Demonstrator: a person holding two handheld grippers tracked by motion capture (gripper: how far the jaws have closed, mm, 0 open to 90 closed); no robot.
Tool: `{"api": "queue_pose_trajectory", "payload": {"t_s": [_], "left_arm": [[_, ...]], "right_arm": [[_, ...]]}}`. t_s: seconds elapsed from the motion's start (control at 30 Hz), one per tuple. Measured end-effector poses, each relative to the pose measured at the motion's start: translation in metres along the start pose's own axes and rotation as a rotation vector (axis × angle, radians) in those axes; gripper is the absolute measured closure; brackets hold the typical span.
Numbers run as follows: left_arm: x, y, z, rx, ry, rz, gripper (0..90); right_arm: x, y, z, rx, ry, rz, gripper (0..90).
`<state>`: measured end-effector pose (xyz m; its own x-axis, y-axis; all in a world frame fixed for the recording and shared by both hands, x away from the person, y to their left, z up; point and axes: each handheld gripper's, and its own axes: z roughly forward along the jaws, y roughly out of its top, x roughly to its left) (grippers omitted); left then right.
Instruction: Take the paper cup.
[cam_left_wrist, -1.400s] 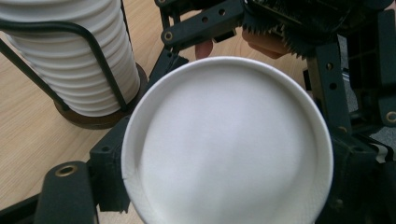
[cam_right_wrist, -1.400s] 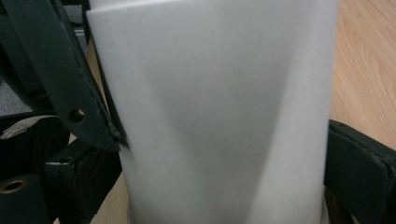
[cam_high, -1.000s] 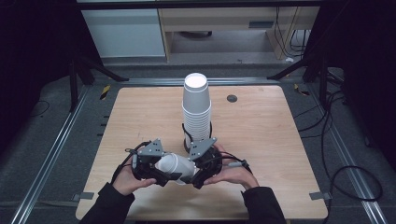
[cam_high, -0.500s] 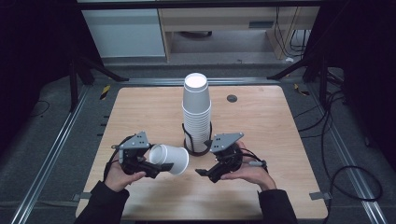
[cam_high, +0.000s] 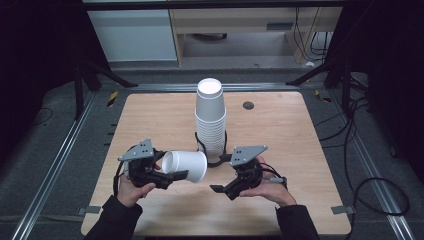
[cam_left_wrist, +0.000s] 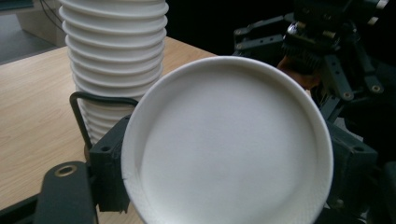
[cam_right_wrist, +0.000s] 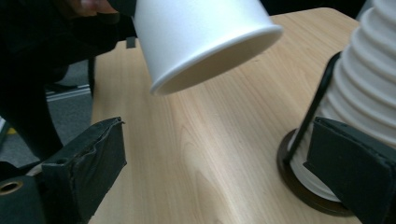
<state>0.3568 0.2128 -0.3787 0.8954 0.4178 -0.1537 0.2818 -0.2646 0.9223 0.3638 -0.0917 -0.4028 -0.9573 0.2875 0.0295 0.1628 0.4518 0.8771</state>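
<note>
Left gripper (cam_high: 172, 176): clamps white paper cup (cam_high: 184, 166), lying sideways | Right gripper (cam_high: 220, 189): jaws apart, empty | Cup stack (cam_high: 210, 117): upright in black holder, table (cam_high: 280, 125) centre

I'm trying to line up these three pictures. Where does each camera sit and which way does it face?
High view: above the person's side, looking forward and down at the table; both forearms, left gripper and right gripper show.
Left gripper view: on the left gripper, looking along its jaws at the base of the held cup.
Right gripper view: on the right gripper, looking across the table between its open jaws.
Shared: all three show the cup and the cup stack.
</note>
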Motion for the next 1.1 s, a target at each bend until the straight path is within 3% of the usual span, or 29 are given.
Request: {"api": "queue_pose_trajectory", "payload": {"t_s": [0.47,1.1], "left_arm": [[-0.006,-0.002,0.012,-0.031,-0.081,-0.008,20.3],[-0.015,-0.003,0.023,-0.009,-0.181,0.017,20.4]], "right_arm": [[0.000,-0.002,0.013,-0.065,0.087,0.053,4.5],[0.004,-0.002,0.025,-0.069,0.149,0.036,3.1]]}}
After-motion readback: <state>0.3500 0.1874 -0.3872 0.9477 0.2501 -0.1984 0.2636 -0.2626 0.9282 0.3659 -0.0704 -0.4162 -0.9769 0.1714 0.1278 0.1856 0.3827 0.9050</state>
